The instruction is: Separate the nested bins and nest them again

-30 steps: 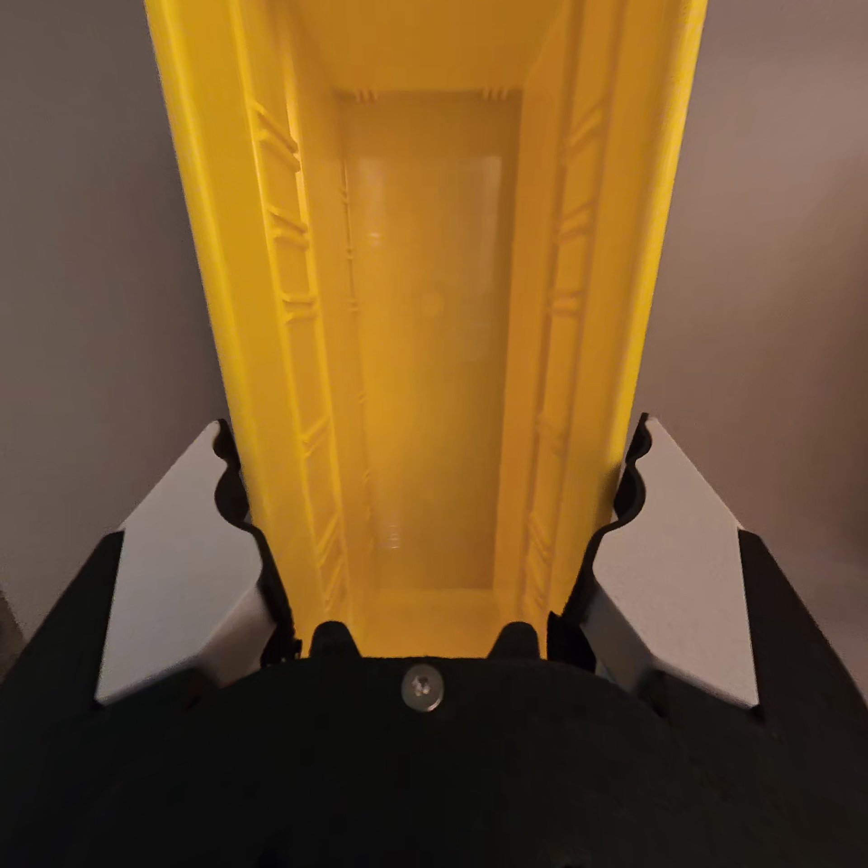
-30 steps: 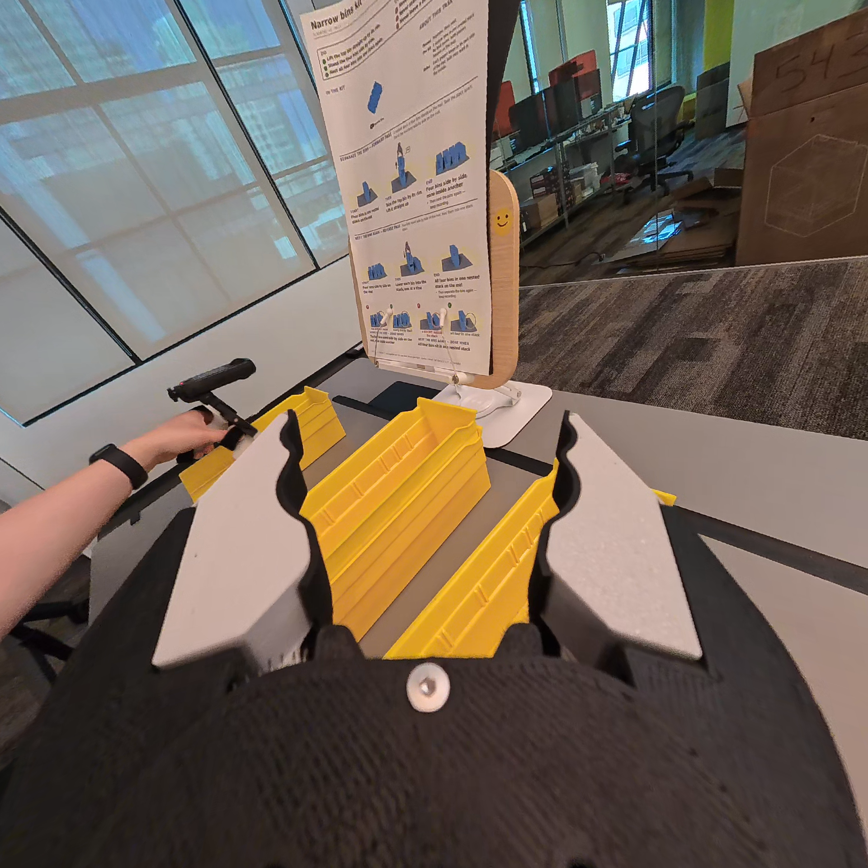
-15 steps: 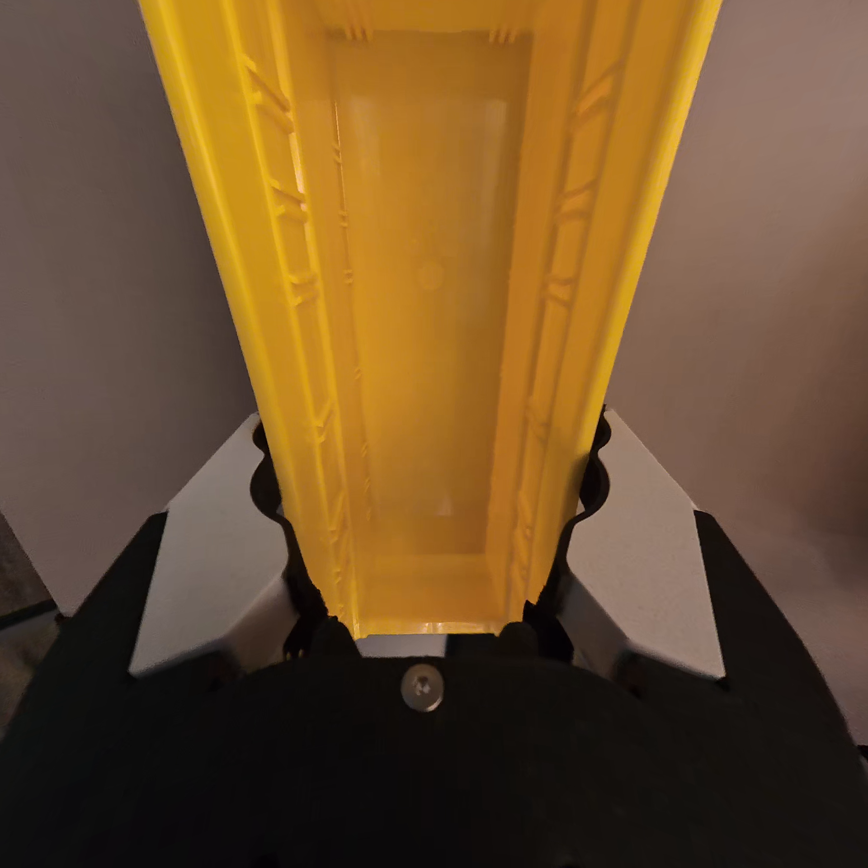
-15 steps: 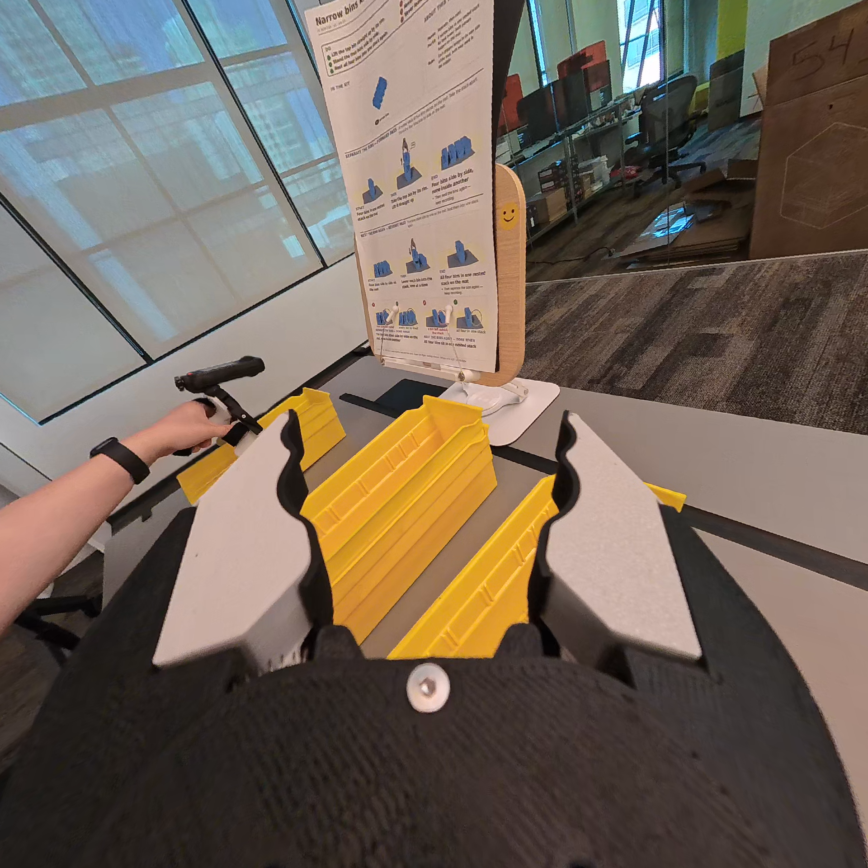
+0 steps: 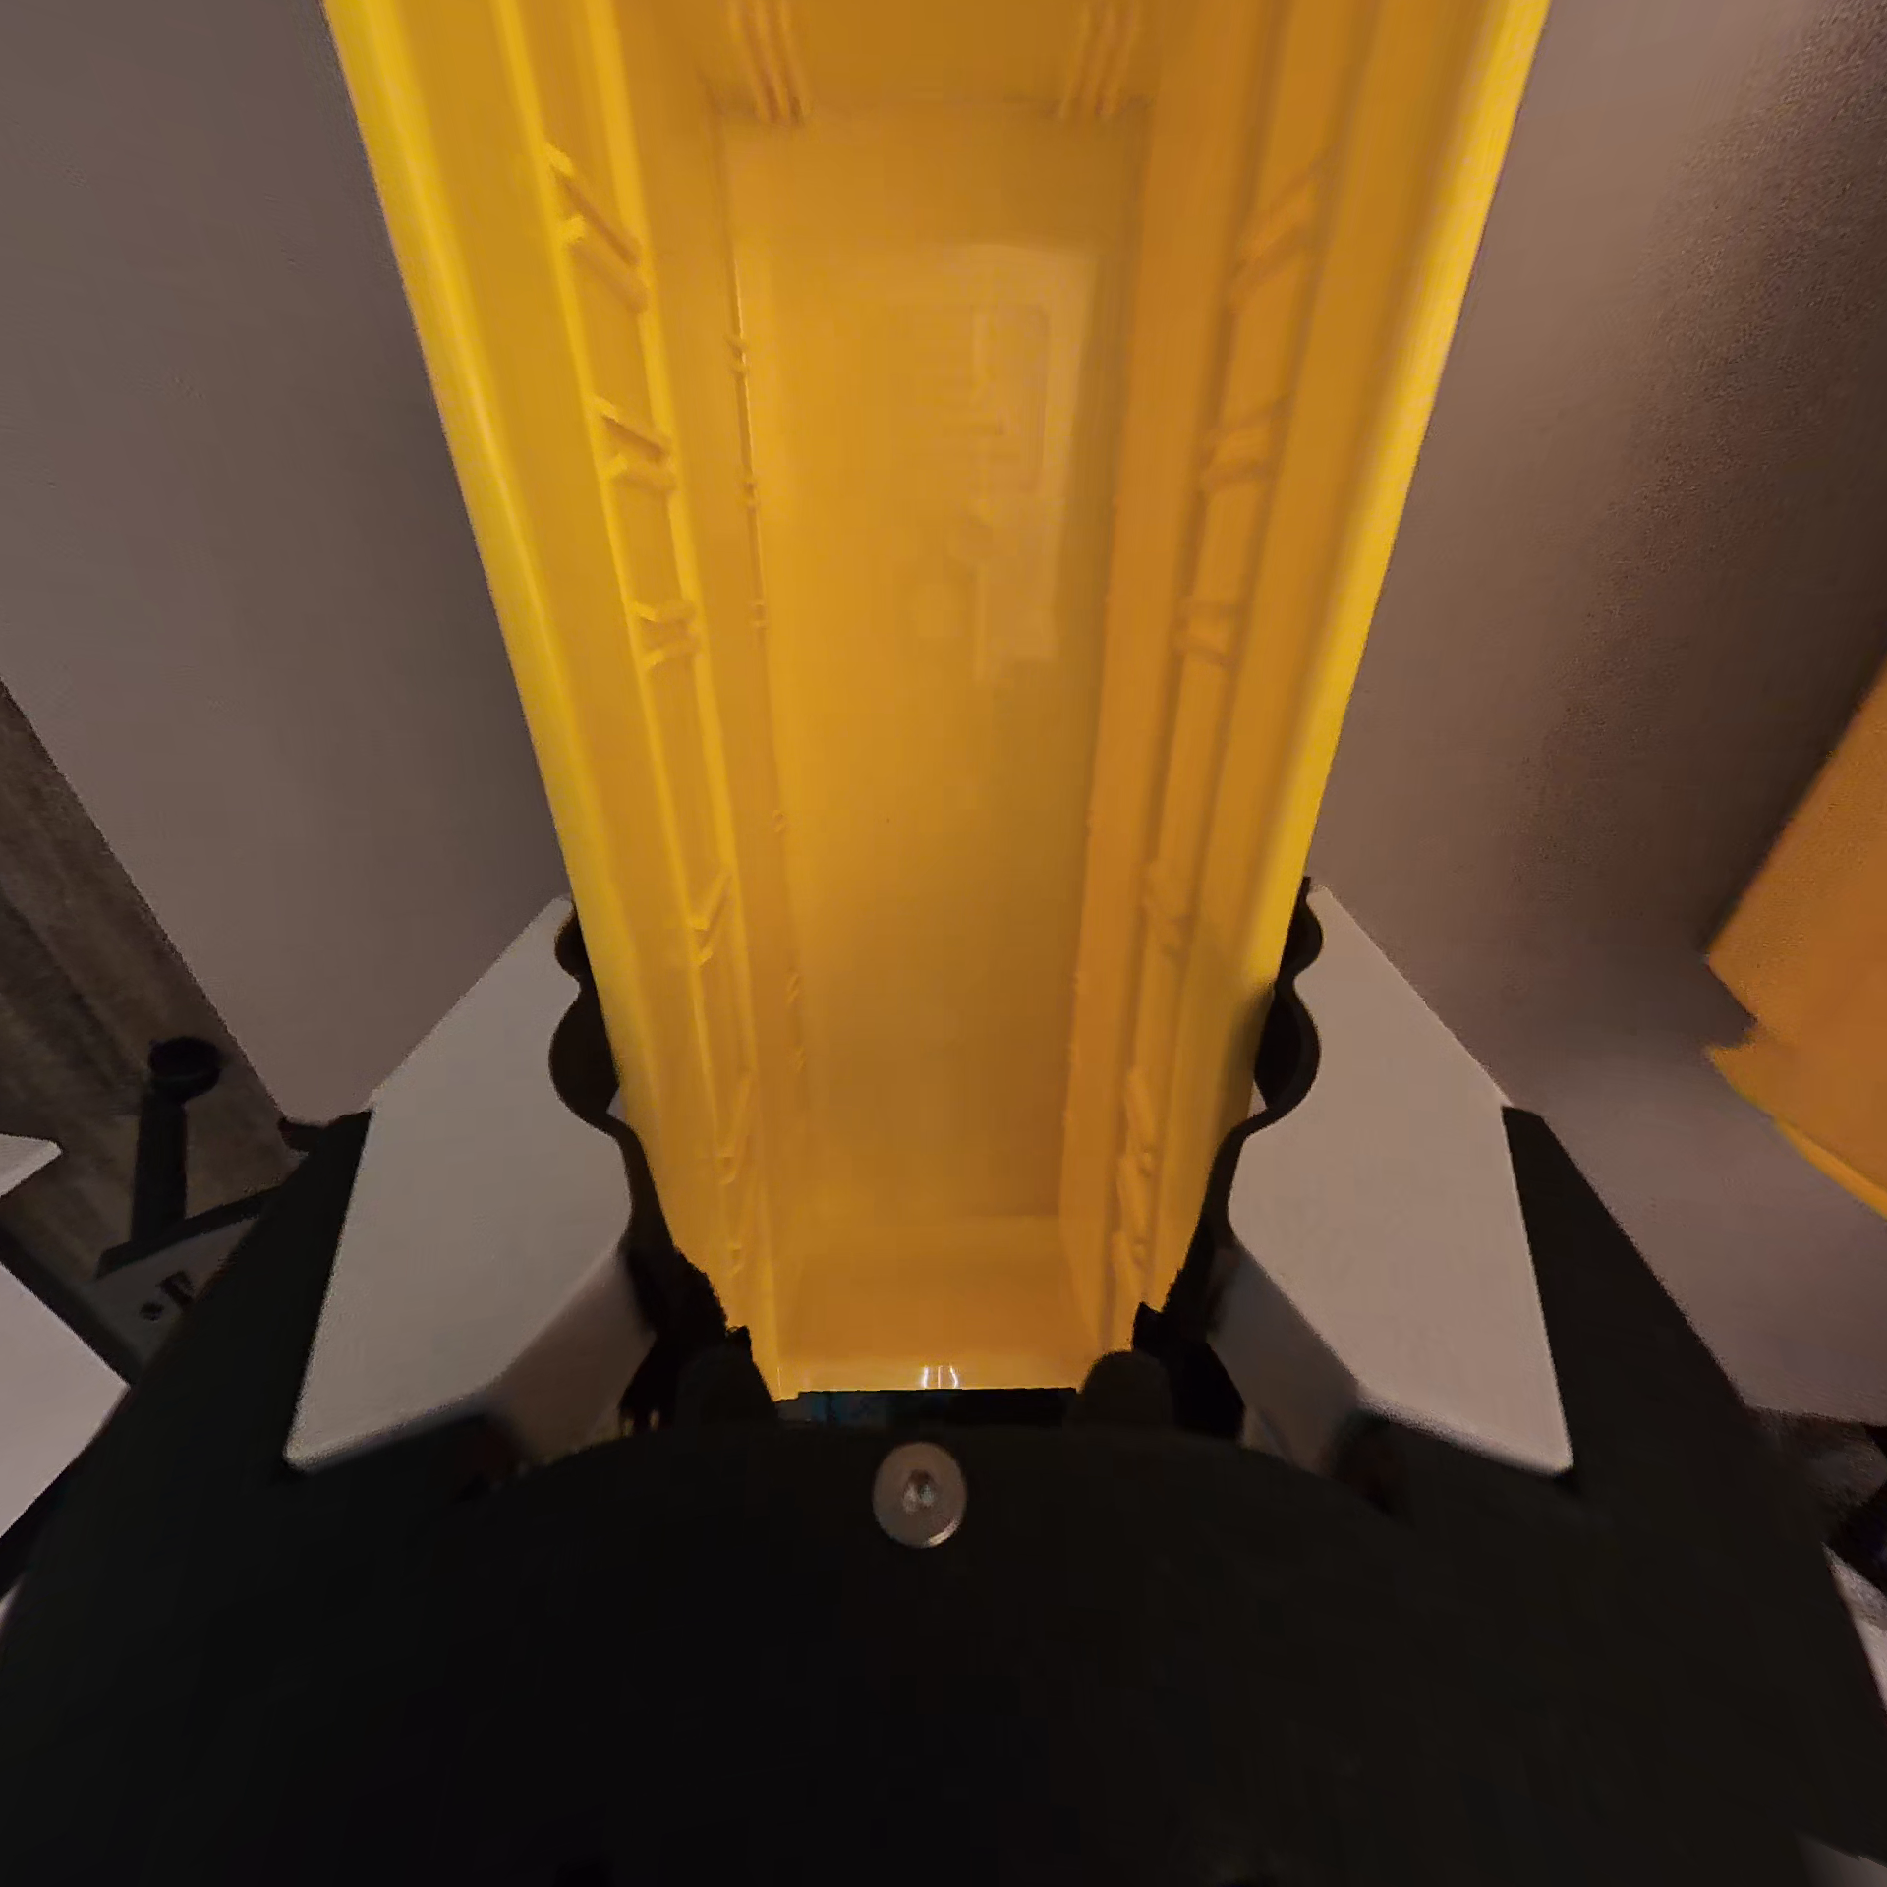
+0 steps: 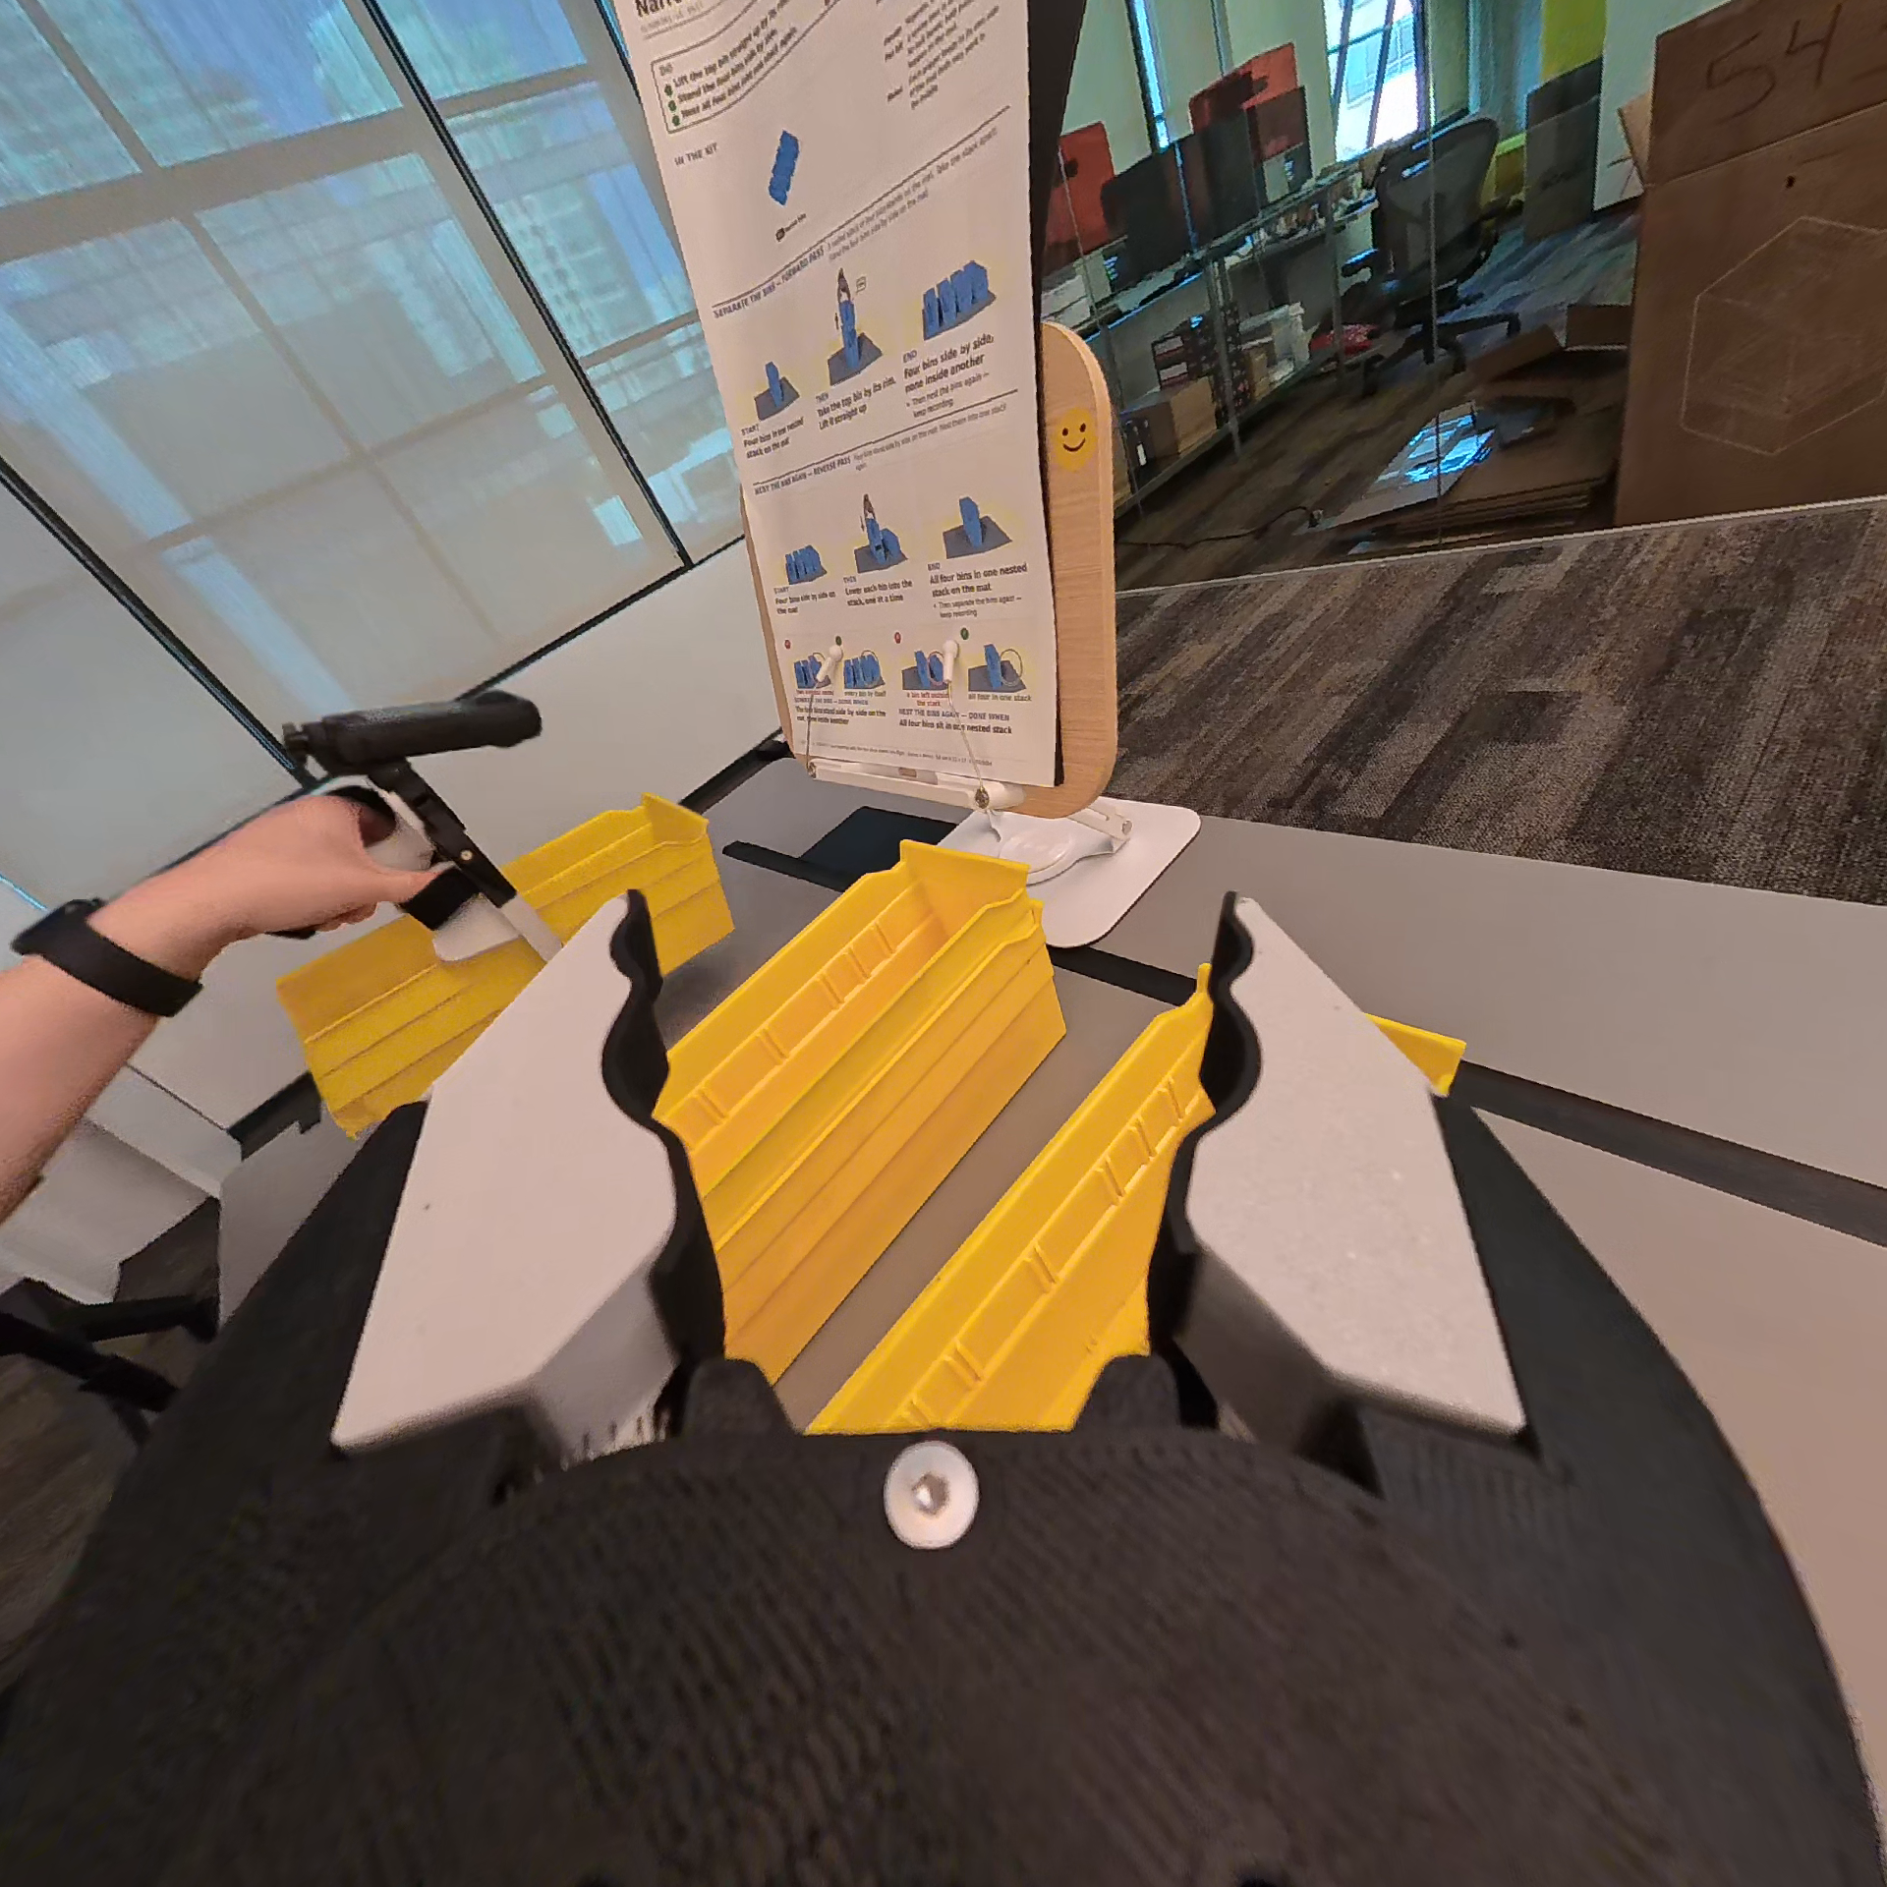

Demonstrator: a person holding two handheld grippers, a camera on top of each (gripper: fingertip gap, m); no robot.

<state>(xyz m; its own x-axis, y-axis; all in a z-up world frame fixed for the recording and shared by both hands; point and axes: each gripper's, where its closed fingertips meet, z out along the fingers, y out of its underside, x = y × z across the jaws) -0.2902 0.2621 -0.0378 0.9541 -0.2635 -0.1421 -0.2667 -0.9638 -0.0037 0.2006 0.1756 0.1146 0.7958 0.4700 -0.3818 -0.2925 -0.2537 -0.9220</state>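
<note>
In the left wrist view my left gripper [image 5: 939,914] is shut on a long yellow bin [image 5: 919,715]. Both pads press on its outer side walls, and I look down into its open inside. In the right wrist view the same bin [image 6: 613,878] is at the far left, held at its near end by the left gripper [image 6: 480,939] in a person's hand. My right gripper [image 6: 931,904] is open and holds nothing, hovering above the table. A second yellow bin [image 6: 868,1072] stands below between its fingers. A third bin [image 6: 1021,1287] runs under the right finger [image 6: 1327,1123].
An instruction sheet on a wooden stand [image 6: 1072,531] with a white base [image 6: 1113,858] stands at the table's far side. The grey table [image 6: 1583,970] extends to the right. Another yellow bin [image 5: 1818,970] shows at the right edge of the left wrist view, and a chair base [image 5: 163,1113] at its left.
My left gripper's pads closed onto the bin's side walls and stay pressed on it. The held bin has risen a little at the far left. My right gripper stays open.
</note>
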